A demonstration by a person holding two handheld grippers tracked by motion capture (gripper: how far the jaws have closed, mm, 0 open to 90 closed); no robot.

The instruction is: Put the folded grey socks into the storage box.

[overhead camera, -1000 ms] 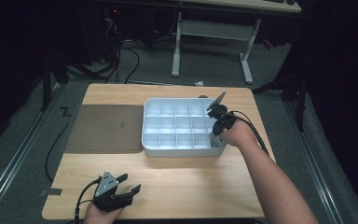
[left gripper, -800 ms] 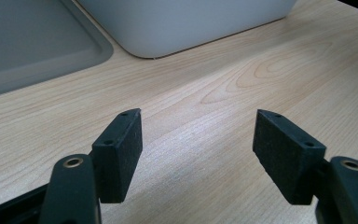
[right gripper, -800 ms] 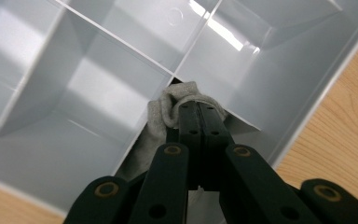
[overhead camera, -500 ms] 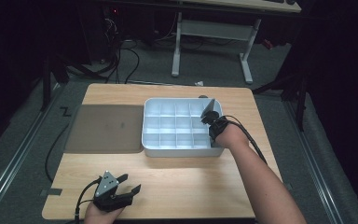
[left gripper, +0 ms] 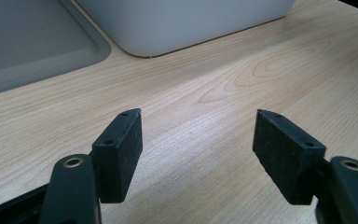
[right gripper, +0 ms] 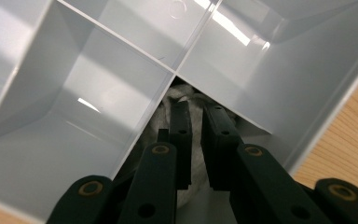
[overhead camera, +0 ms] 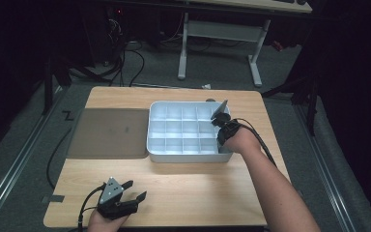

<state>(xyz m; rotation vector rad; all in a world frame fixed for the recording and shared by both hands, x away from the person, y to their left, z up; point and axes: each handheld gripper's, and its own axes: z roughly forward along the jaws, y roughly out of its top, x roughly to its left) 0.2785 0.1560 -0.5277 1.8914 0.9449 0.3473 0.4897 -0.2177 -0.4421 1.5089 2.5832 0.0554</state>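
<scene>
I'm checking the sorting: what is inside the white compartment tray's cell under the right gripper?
A pale, crumpled cloth-like thing lies in that cell of the white compartment tray, between the right gripper's nearly closed jaws, which cover much of it.

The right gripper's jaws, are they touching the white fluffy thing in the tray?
Touching. The right gripper view shows the right gripper down in a tray compartment, jaws pinching the white fluffy thing.

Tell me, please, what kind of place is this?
Probably a lab or workshop for recording handling tasks: a wooden table on a grey floor, cables trailing behind it, a desk frame, dark surroundings.
</scene>
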